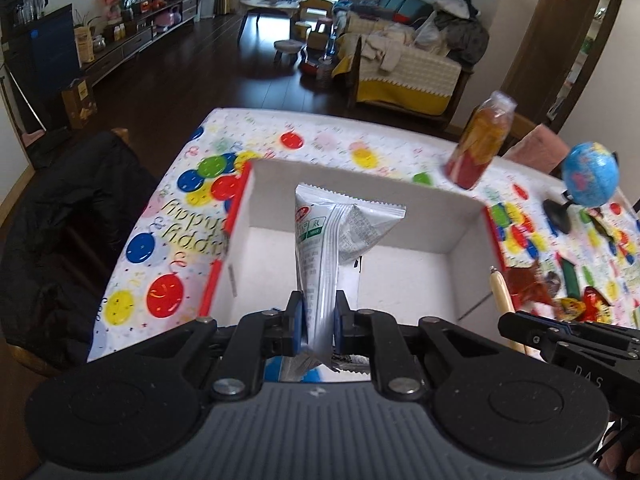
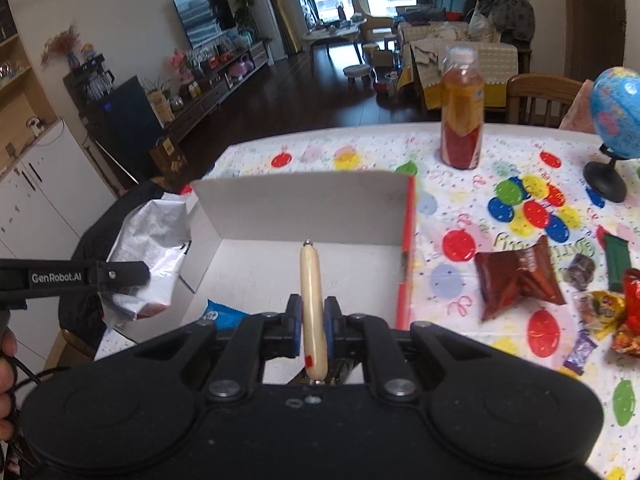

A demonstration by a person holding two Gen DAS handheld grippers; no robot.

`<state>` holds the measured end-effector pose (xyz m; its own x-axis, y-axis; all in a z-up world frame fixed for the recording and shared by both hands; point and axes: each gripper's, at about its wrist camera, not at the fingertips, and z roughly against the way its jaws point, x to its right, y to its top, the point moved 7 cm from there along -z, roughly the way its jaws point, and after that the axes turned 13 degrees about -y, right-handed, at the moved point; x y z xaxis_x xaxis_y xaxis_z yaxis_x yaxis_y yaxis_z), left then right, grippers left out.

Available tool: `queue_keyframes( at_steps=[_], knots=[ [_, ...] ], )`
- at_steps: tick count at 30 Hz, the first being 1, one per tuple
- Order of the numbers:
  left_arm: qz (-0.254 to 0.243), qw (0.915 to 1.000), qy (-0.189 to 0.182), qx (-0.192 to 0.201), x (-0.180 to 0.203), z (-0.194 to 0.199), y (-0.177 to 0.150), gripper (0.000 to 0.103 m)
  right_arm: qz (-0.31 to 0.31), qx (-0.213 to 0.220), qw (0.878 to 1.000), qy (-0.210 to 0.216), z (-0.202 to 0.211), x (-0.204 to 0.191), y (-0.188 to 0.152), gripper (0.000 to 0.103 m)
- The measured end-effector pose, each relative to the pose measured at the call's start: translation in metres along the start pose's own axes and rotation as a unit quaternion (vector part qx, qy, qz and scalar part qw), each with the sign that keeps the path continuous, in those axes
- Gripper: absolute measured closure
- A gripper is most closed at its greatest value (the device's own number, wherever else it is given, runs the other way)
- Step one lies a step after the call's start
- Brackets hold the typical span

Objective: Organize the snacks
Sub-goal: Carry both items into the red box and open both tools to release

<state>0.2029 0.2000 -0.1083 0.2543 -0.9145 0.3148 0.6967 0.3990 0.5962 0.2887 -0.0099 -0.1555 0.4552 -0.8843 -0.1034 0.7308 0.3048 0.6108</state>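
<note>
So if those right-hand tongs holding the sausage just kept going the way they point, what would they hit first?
Probably the white floor of the open box. The right tongs tilt down over it, sausage leading, so it would likely touch first; depth is unclear.

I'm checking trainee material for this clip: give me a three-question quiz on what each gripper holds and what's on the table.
1. True or false: the left gripper is shut on a silver snack packet.
2. What does the right gripper hold? A) sausage stick B) bottle C) globe
3. Fill in: both held snacks hang over the open white ____.

Key
1. True.
2. A: its pads pinch a pale sausage stick; the drink bottle and globe stand on the balloon-print tablecloth.
3. Box; a blue wrapper already lies inside.
</note>
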Motion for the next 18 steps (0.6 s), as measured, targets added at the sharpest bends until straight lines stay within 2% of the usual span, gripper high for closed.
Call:
queue_keyframes(
  at_steps=[5,15,18],
  knots=[
    [-0.003,0.9997,0.012,-0.02,-0.018,-0.017,-0.002,0.089,0.013,-0.021,1.0,-0.006,-0.022,-0.012,-0.008,0.093],
    [-0.022,0.997,0.024,-0.07,-0.029,-0.055,-0.015,0.089,0.033,-0.053,0.998,-0.024,-0.051,-0.021,-0.019,0.093],
    [-0.02,0.996,0.022,-0.085,-0.032,-0.061,-0.02,0.089,0.037,-0.057,0.997,-0.024,-0.053,-0.021,-0.021,0.088]
  ],
)
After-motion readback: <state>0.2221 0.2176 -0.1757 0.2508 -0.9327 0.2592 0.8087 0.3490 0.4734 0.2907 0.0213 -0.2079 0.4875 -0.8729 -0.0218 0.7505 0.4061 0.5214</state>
